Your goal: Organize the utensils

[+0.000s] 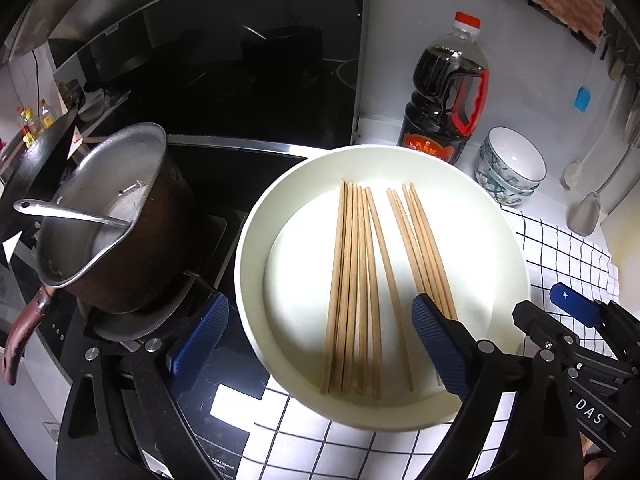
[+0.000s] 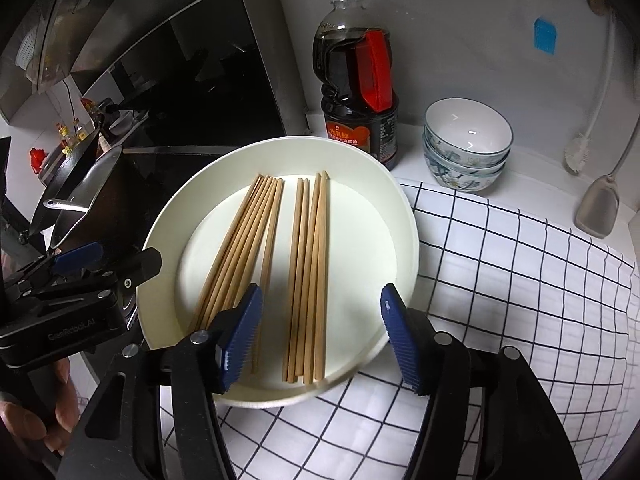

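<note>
A: where'd the chopsticks point(image 2: 264, 268) end up?

B: two bunches flat in the white plate point(image 2: 400, 216), on the checked cloth point(image 2: 500, 280) by the table's stove-side edge. Left gripper point(image 1: 320, 344) jaws wide, right gripper point(image 2: 320, 336) partly apart, both holding nothing.

A home kitchen: a dented metal saucepan point(image 1: 116, 216) on a black glass stove point(image 1: 240, 184), a dark soy-sauce bottle point(image 2: 356, 80), stacked floral bowls point(image 2: 468, 144).

"DAS" on the right gripper point(image 1: 576, 312); "GenRobot.AI" on the left gripper point(image 2: 108, 264).
</note>
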